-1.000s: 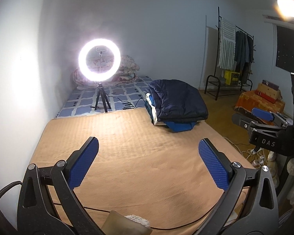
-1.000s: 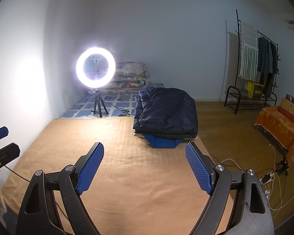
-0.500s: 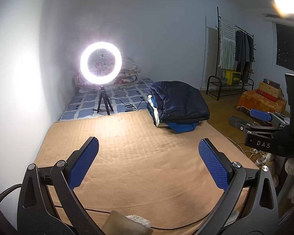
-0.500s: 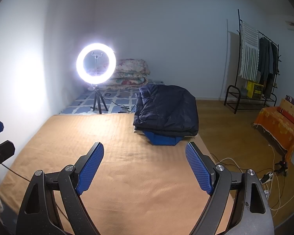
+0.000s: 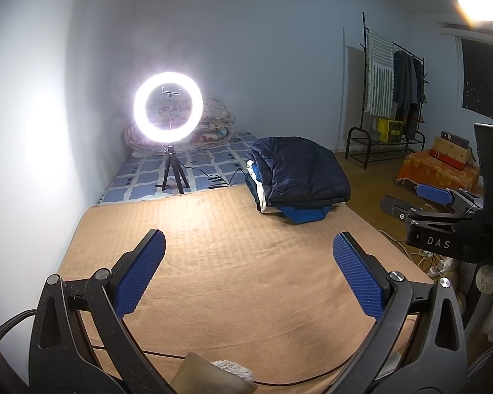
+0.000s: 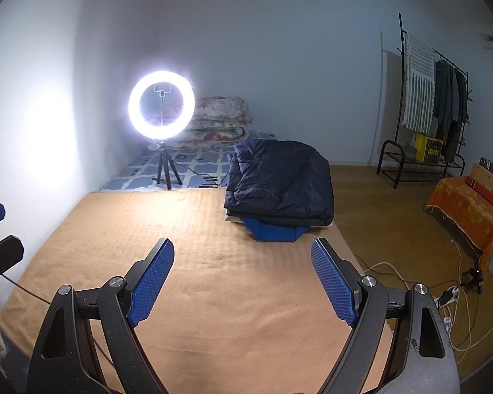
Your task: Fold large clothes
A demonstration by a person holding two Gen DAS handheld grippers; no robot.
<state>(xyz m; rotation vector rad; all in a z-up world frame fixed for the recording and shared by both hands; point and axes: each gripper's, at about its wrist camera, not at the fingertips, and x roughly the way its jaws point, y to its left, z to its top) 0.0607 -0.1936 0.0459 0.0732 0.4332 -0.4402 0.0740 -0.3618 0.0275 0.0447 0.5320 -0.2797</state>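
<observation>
A folded dark navy padded jacket (image 5: 300, 174) (image 6: 279, 180) lies on top of a small stack of folded clothes, with a blue garment (image 6: 271, 229) sticking out underneath, at the far right of the tan blanket (image 5: 240, 262) (image 6: 213, 279). My left gripper (image 5: 248, 252) hovers open over the near part of the blanket with nothing between its blue pads. My right gripper (image 6: 241, 262) is open too, empty, aimed toward the stack from well short of it. It also shows at the right edge of the left wrist view (image 5: 437, 203).
A lit ring light on a tripod (image 5: 168, 111) (image 6: 161, 105) stands beyond the blanket on a blue patterned mat, with folded quilts (image 6: 220, 121) behind. A clothes rack (image 6: 434, 105), an orange-covered bench (image 6: 470, 203) and floor cables (image 6: 443, 289) are on the right. A thin cable (image 5: 213, 359) crosses the blanket's near edge.
Both views shifted slightly a second ago, then settled. The grippers stay open and the clothes stack has not moved.
</observation>
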